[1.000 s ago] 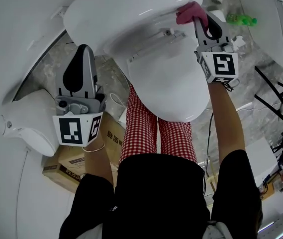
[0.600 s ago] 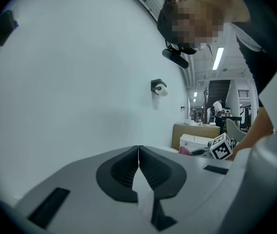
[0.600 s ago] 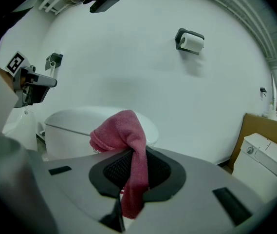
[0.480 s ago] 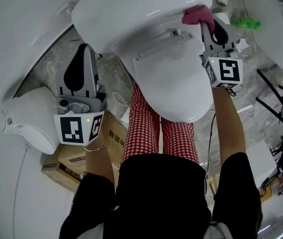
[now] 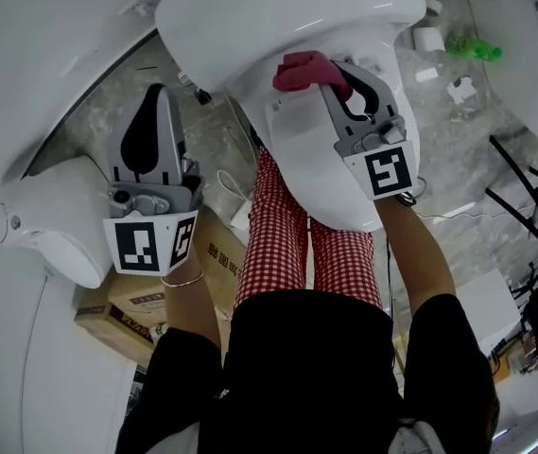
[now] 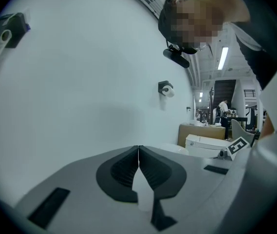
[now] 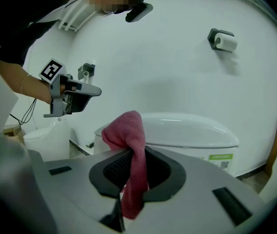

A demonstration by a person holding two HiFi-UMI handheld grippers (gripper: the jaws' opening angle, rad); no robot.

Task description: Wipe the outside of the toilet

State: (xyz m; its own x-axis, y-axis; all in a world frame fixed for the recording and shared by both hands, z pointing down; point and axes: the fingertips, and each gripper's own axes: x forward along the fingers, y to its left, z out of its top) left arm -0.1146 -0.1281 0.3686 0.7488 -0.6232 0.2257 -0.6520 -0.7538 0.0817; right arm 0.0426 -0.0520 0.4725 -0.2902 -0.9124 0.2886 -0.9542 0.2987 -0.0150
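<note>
Since earlier, my right gripper (image 5: pixel 333 81) carried the pink cloth (image 5: pixel 304 68) leftward to upper centre
Jaws clenched on the cloth at the toilet (image 5: pixel 250 17); left gripper (image 5: pixel 159 102) closed, empty; I should press flat, overlapping strokes

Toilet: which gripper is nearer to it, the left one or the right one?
Right. The right gripper, shut on the cloth, hangs over the toilet in the head view. The left gripper, shut and empty, is off to its side, over the floor.
</note>
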